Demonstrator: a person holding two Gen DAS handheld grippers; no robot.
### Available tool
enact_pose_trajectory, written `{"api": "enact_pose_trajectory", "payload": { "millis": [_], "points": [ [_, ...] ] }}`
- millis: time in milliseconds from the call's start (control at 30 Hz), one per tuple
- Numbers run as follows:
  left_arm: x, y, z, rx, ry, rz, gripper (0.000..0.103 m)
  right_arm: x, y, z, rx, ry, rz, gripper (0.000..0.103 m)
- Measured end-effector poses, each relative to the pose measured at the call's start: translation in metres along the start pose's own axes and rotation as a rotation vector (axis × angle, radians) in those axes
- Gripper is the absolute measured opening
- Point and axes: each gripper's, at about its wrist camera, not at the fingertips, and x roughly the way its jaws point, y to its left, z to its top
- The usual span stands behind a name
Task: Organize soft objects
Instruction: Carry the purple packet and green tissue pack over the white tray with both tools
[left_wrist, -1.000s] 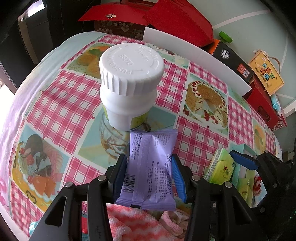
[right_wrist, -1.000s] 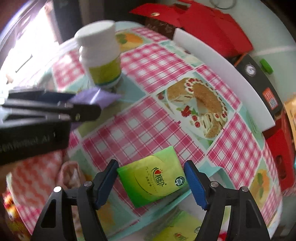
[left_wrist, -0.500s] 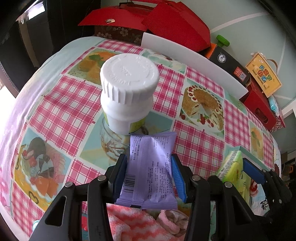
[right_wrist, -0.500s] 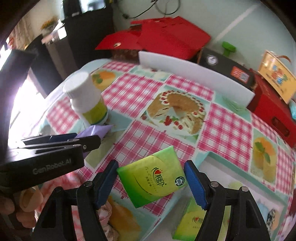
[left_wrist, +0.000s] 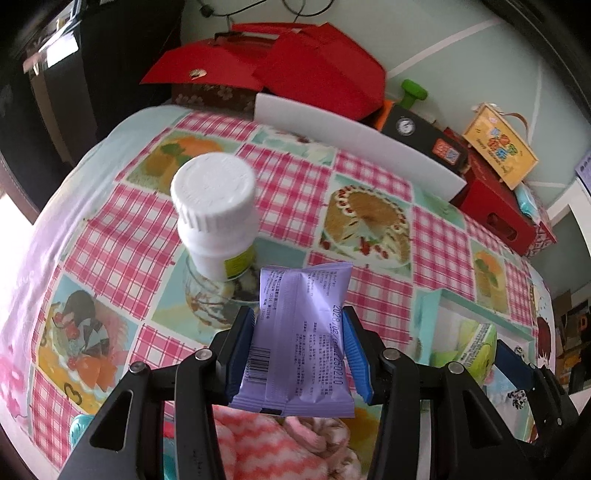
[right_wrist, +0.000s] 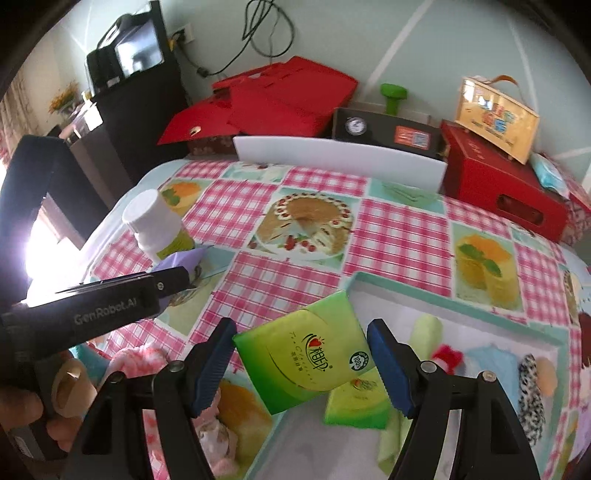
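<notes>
A: Left wrist view first. Your left gripper is clamped on the purple snack packet, blue pads pressed against its two long edges, and the packet is lifted off the checked tablecloth. Just beyond it stands a white pill bottle.

B: How will that packet behave?

A: I'd judge it light and crinkly, with slick film that can slide. You have it by the middle of its sides, which looks the safest place; squeeze harder and you may crush whatever is inside. A pink knitted cloth lies under your fingers, limp, so you'd take it by a bunched fold.

B: And the right wrist view?

A: Your right gripper holds the green tissue pack, corners caught between the pads, tilted diagonally. It hangs over the near corner of the white tray with the teal rim. Another green pack already lies in that tray, and further right sit small soft items I cannot name for sure.

B: Is the tissue pack easy to handle?

A: Soft and squashy, I'd say, so it gives under the pads without harm, but the corner hold lets it swivel. Your left gripper shows at the left of this view, well away from the tray.
</notes>
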Motion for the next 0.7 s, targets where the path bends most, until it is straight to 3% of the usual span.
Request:
{"api": "enact_pose_trajectory", "payload": {
  "millis": [333, 700],
  "points": [
    [-0.027, -0.036, -0.009, 0.092, -0.053, -0.054, 0.049, -0.036, -0.036, -0.017, 0.082, -0.055, -0.070, 0.076],
    [-0.041, -0.075, -0.025, 0.195, -0.068, -0.102, 0.049, -0.077, -0.104, -0.047, 0.242, -0.083, -0.184, 0.076]
  ]
}}
